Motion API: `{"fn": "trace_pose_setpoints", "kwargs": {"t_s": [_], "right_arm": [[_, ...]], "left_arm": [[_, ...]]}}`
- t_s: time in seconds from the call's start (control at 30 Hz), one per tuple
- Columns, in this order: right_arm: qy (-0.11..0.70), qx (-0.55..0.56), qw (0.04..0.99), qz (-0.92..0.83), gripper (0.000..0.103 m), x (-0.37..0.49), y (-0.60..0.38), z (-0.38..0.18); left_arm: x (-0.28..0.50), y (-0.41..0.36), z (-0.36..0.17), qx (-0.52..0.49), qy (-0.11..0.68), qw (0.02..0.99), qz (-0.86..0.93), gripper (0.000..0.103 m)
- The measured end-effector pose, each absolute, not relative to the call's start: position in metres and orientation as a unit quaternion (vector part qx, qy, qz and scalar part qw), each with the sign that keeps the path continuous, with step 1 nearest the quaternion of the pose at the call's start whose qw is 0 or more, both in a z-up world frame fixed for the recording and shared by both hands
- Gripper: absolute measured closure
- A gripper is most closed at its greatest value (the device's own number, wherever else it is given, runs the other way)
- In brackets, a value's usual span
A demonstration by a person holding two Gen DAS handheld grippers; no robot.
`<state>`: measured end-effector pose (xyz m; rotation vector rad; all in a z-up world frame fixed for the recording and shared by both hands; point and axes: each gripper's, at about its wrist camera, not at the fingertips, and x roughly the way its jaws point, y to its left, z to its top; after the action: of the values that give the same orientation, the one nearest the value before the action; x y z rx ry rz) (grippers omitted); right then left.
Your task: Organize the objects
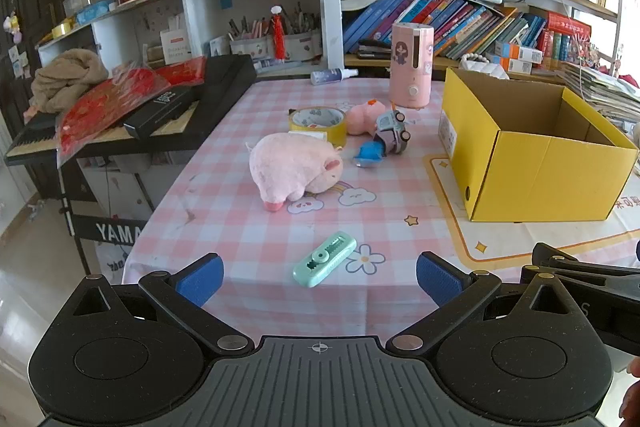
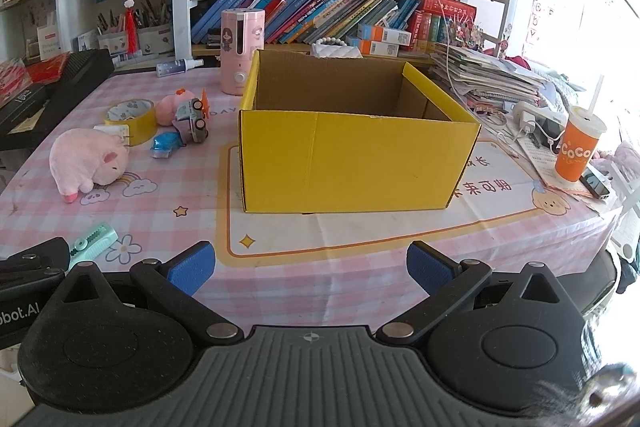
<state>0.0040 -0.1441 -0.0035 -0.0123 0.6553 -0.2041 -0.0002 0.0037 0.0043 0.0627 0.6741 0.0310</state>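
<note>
The left gripper (image 1: 319, 279) hangs over the near edge of the table, jaws spread wide with nothing between them. Just beyond its blue pads (image 1: 202, 277), almost centred in the gap, lies a mint-green correction tape dispenser (image 1: 324, 259) on the pink checked tablecloth (image 1: 240, 227). Its long axis runs diagonally, near-left to far-right, so I'd judge the jaws would need a slight twist to close across its narrow sides.

The right gripper (image 2: 310, 269) is equally wide apart and empty, and it faces the yellow cardboard box (image 2: 356, 155) square on. From that side the dispenser (image 2: 93, 241) sits far off to the left, half hidden behind the other tool, so the left hand is clearly the nearer one for it.

Farther out on the left lies a pink plush pig (image 1: 294, 167) on its side, and beyond it a cluster: a roll of yellow tape (image 1: 318, 123), a smaller pink plush (image 1: 362, 117), a grey toy car (image 1: 392, 133) tipped over, and a small blue item (image 1: 370, 153) that I can't identify.

The box stands open to the right of all this, well apart from the toys. What shows of its inside looks empty, though the near part of its floor is hidden by the front wall.
</note>
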Motion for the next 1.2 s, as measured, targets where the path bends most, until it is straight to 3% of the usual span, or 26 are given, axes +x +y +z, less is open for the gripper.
{"fn": "trace_pose_setpoints", "kwargs": {"t_s": [1.2], "right_arm": [[0.325,-0.009,0.941,-0.097,0.000,0.0092,-0.1412,-0.0058]], "left_arm": [[0.0022,0.0087,0.0021,0.024,0.338,0.941,0.012,0.000]]}}
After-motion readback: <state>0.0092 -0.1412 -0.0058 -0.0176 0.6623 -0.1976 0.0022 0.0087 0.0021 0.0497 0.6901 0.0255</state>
